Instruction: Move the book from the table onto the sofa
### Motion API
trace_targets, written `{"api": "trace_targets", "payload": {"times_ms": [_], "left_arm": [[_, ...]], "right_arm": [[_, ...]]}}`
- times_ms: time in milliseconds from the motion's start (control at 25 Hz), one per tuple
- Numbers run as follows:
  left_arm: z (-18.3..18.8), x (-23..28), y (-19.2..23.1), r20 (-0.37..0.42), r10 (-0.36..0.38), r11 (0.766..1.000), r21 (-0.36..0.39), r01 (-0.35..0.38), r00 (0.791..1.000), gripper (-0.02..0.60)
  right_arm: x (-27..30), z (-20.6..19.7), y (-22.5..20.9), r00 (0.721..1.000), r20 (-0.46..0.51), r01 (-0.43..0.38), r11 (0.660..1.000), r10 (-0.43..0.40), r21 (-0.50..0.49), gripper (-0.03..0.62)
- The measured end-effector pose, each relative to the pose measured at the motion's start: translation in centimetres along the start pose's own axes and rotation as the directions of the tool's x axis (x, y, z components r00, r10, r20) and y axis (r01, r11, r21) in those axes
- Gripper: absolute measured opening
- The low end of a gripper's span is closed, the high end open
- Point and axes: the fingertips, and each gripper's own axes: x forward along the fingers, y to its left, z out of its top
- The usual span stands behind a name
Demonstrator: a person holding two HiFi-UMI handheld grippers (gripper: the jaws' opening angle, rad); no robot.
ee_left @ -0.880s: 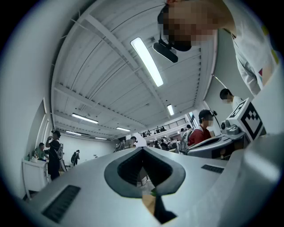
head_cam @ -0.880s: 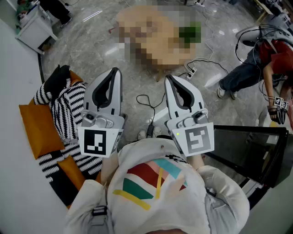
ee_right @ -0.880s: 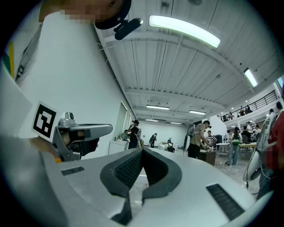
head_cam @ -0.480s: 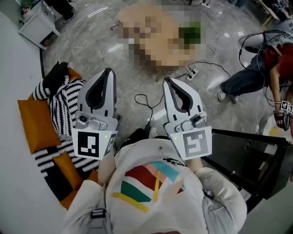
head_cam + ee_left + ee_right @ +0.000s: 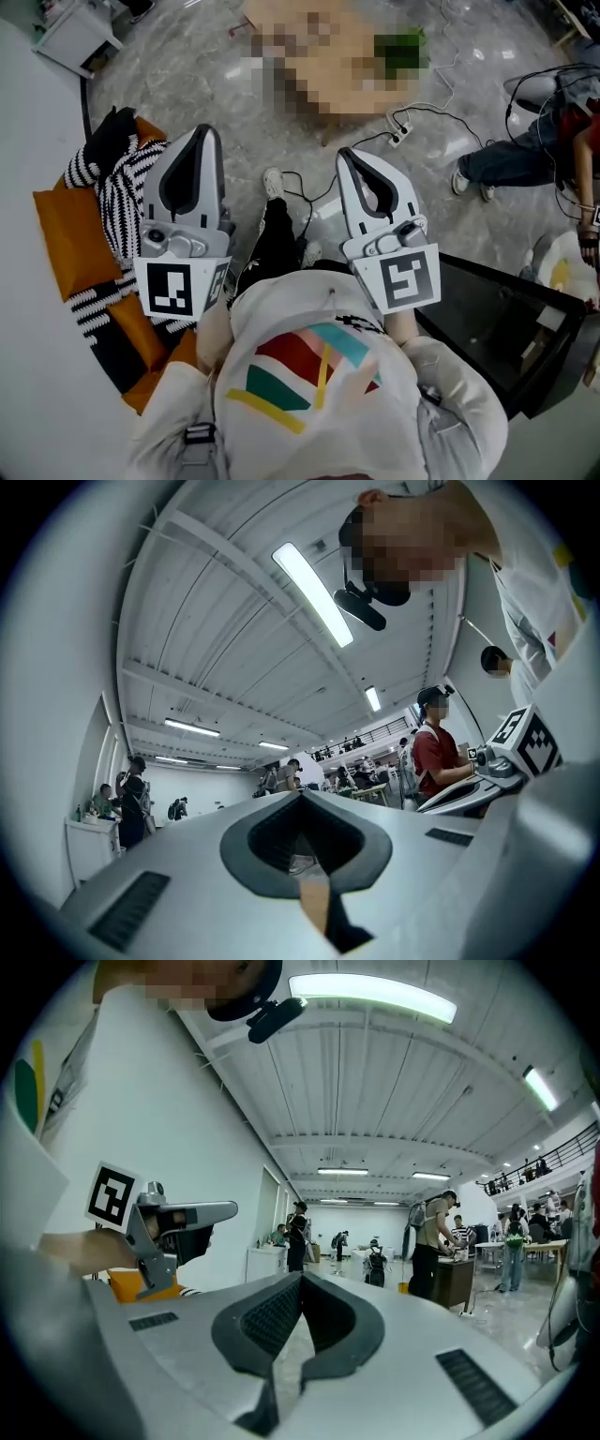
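Note:
No book shows plainly in any view. The sofa (image 5: 70, 244), orange with a black-and-white striped throw (image 5: 117, 202) on it, lies at the left of the head view. My left gripper (image 5: 201, 132) is held in front of my chest beside the sofa, jaws shut and empty; in its own view the left gripper (image 5: 302, 794) points out over the room, slightly upward. My right gripper (image 5: 346, 155) is held level beside it, also shut and empty, and the right gripper (image 5: 302, 1277) looks across the hall. A black glass-topped table (image 5: 497, 319) stands at my right.
A wooden table (image 5: 323, 89), partly under mosaic, with something green (image 5: 401, 52) on it stands ahead. Cables and a power strip (image 5: 398, 139) lie on the grey floor. A person (image 5: 530, 150) crouches at the right. My own leg and shoe (image 5: 274, 183) show between the grippers.
The view has shifted toward the sofa. My left gripper has drifted left and farther from the right one. My leg and shoe have stepped forward between them. Both jaws stay shut.

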Motion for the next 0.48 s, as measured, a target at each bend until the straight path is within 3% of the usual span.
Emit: {"api": "trace_targets", "payload": {"times_ms": [200, 480], "left_arm": [[-2.1, 3.1, 1.3, 0.002, -0.025, 0.999, -0.033, 0.025, 1.0, 0.006], [-5.4, 8.9, 6.3, 0.01, -0.026, 0.997, -0.072, 0.027, 1.0, 0.006]], "right_arm": [[2.6, -0.2, -1.4, 1.0, 0.003, -0.014, 1.0, 0.013, 0.024, 0.012], [9.7, -0.3, -4.2, 1.0, -0.019, 0.021, 1.0, -0.02, 0.0, 0.012]]}}
